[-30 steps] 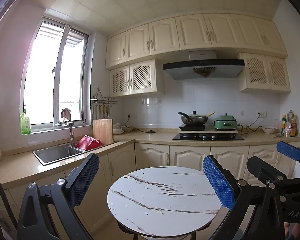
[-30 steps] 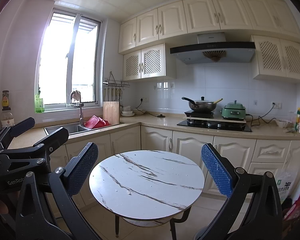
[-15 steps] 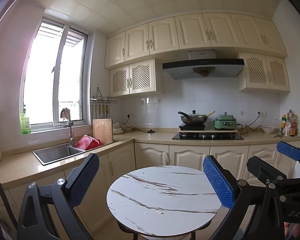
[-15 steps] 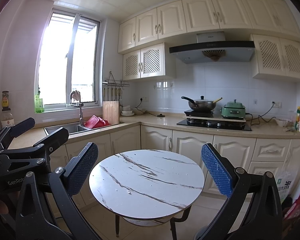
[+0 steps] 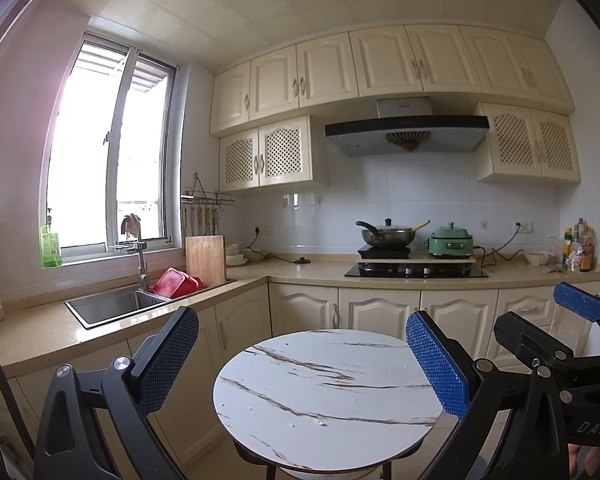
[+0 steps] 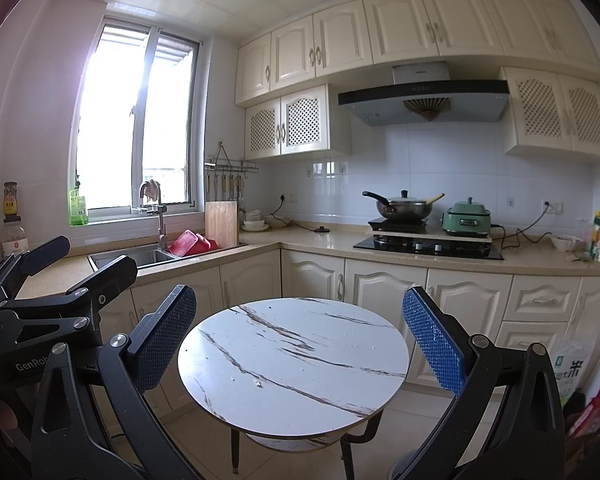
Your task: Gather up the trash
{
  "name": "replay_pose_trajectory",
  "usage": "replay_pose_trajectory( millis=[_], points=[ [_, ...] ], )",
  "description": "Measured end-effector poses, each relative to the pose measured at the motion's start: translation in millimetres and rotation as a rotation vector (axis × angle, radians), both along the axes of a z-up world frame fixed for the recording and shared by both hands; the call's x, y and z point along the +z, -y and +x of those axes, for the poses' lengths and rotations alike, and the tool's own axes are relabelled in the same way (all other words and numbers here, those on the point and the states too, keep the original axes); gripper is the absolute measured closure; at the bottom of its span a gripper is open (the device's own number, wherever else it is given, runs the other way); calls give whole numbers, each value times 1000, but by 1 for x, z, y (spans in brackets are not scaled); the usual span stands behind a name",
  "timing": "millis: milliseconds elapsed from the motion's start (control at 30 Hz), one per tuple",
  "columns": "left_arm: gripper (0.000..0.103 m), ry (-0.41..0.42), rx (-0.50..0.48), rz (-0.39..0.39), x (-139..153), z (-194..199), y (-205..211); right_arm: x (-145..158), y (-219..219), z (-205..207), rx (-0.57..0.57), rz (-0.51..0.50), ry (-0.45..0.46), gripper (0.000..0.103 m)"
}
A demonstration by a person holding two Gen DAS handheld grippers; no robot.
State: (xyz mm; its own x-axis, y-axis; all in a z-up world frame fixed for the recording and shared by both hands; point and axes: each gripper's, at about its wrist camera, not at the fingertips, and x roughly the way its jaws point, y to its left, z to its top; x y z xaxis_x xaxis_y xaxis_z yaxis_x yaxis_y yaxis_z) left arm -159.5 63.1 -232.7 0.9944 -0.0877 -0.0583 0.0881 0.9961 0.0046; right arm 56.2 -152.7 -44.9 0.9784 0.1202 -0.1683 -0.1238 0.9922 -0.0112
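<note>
You hold the left gripper [image 5: 302,354] and the right gripper [image 6: 300,328] wide apart and empty above the round marble table [image 6: 292,364], ready to grab. Only tiny crumbs [image 6: 257,382] lie there; I see no bigger trash.

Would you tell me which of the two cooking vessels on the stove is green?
The lidded electric pot on the right; the wok beside it is dark metal with a long handle.
</note>
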Motion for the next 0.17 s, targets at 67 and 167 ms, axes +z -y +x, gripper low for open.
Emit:
replay_pose_trajectory(
  millis=[67, 167],
  points=[
    [1, -2, -3, 1, -3, 1, -4, 0, 0, 0, -1, 0, -1, 0],
    [1, -5, -5, 5, -5, 4, -7, -2, 0, 3, -4, 4, -4, 0]
  ],
)
